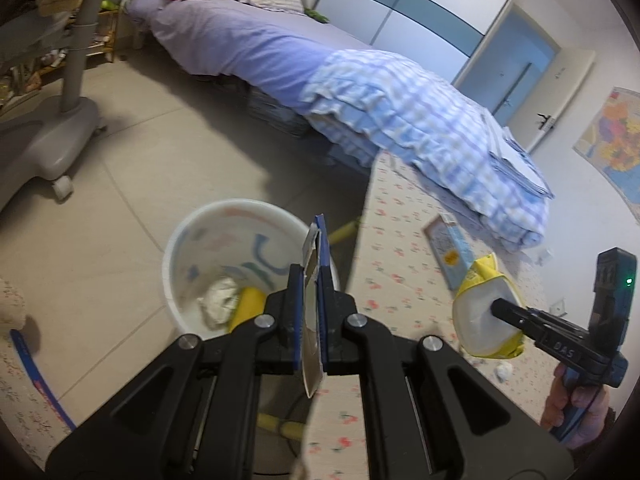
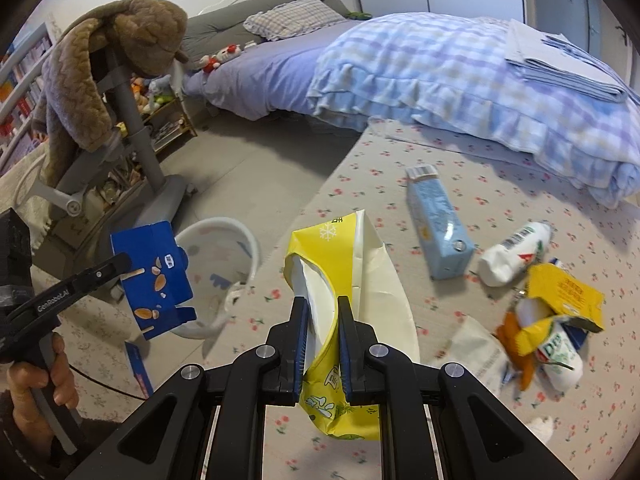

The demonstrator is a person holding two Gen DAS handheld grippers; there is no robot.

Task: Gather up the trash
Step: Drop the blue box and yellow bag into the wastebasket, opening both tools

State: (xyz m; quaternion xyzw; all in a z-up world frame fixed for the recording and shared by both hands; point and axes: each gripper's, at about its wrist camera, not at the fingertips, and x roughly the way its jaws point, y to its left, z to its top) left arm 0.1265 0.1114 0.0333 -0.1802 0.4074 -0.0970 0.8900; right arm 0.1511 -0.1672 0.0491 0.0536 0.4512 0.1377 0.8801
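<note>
My left gripper [image 1: 310, 276] is shut on a flattened blue snack box [image 1: 320, 236], seen edge-on just above the right rim of a white bin [image 1: 176, 248]. The bin holds crumpled paper [image 1: 218, 300] and a yellow item. My right gripper [image 2: 322, 304] is shut on a yellow and white bag [image 2: 372, 264], held above the floral mat [image 2: 360, 168]. The right wrist view shows the blue box [image 2: 154, 276] in the left gripper [image 2: 124, 260], beside the bin [image 2: 224, 222]. On the mat lie a light blue carton [image 2: 438, 228], a white bottle [image 2: 516, 254] and a torn yellow packet [image 2: 560, 300].
A bed with a checked quilt [image 2: 460, 80] borders the mat at the back. A grey wheeled chair base [image 1: 52, 148] stands on the tiled floor left of the bin. A blue strip [image 2: 138, 368] lies on the mat's near edge. A person's hand holds each gripper handle.
</note>
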